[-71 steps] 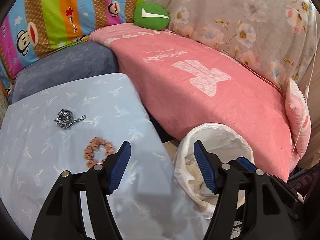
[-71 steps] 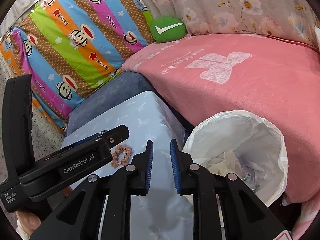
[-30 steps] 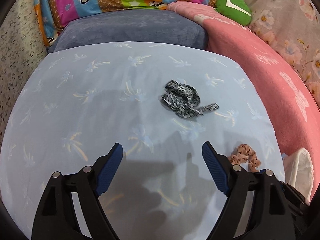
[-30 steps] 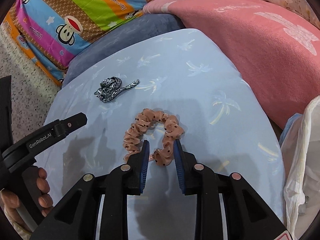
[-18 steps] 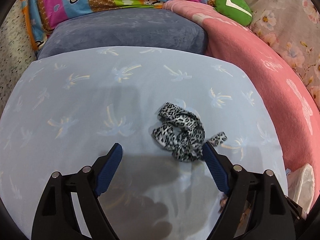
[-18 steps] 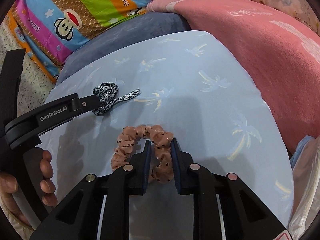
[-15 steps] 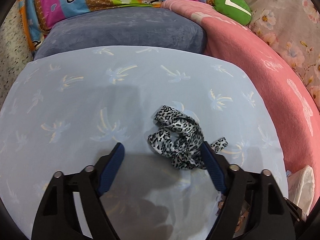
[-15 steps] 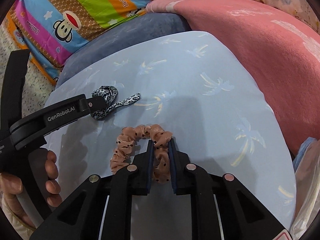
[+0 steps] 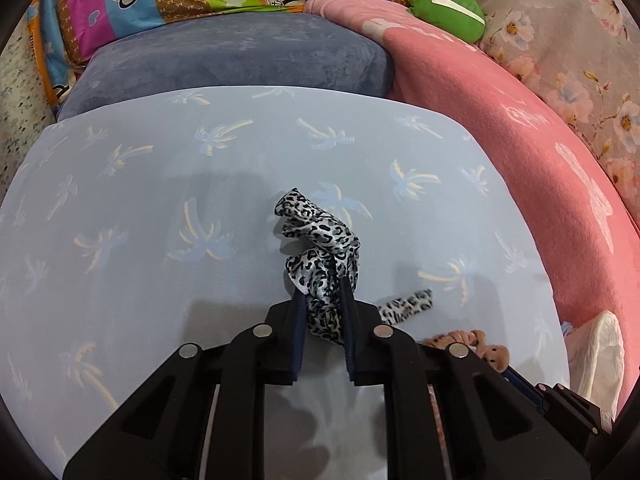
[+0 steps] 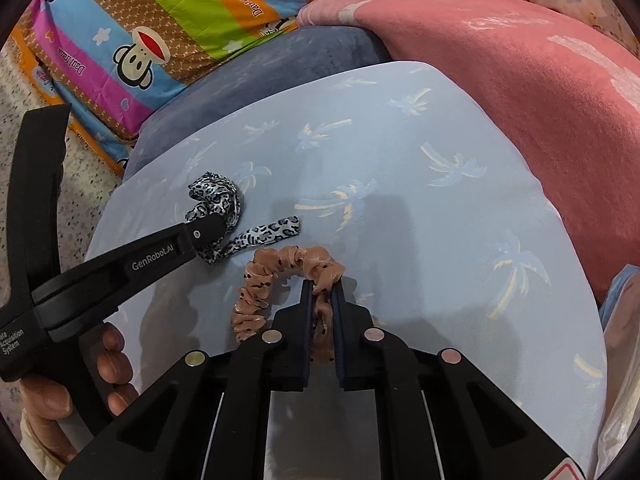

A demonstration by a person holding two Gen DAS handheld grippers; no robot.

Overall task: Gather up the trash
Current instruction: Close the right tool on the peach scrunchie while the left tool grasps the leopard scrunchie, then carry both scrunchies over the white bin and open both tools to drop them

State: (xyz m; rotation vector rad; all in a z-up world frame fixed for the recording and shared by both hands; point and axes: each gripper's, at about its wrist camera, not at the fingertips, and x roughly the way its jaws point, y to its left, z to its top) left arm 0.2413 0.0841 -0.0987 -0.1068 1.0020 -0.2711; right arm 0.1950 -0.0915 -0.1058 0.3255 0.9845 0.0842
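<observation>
A pale blue cushion printed with palm trees (image 9: 168, 184) lay directly under the tongs. Beyond it sat a grey-blue velvet cushion (image 9: 240, 60), then a striped monkey-print cover (image 10: 160, 16). To the right spread a pink blanket (image 9: 540, 152); far left, possibly speckled flooring (image 10: 76, 160).

Two scrunchies: one leopard-print (image 9: 320, 248), one peach (image 10: 280, 276); seemingly one bag (image 9: 600, 352).

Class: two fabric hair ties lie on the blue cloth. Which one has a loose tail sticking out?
The leopard-print hair tie, clamped by the left gripper; the peach scrunchie is a plain closed ring.
</observation>
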